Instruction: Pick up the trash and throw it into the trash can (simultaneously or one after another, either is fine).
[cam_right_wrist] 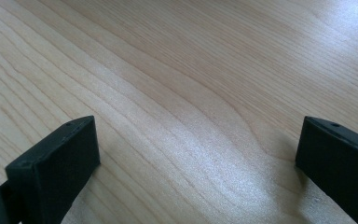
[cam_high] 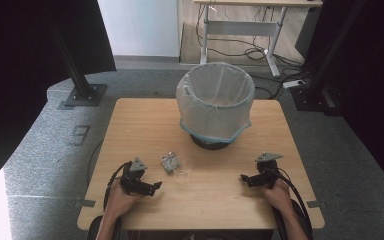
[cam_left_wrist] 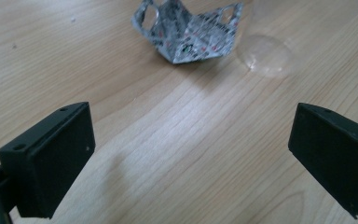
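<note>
A crumpled silver blister pack [cam_high: 170, 161] lies on the wooden table [cam_high: 130, 130] in front of the bin; close up it shows printed foil with punched holes [cam_left_wrist: 186, 32]. A clear plastic piece [cam_left_wrist: 266, 55] lies right beside it. My left gripper [cam_high: 155, 186] rests on the table near the front left, open, its jaws wide apart and empty [cam_left_wrist: 191, 158], a short way from the pack. My right gripper [cam_high: 243, 178] rests at the front right, open, with bare wood between its jaws [cam_right_wrist: 196, 163].
A bin [cam_high: 215, 102] lined with a white bag stands at the back middle of the table. Black stands [cam_high: 82, 90] and a desk with cables [cam_high: 240, 30] are on the floor beyond. The table's front edge runs just under the hands.
</note>
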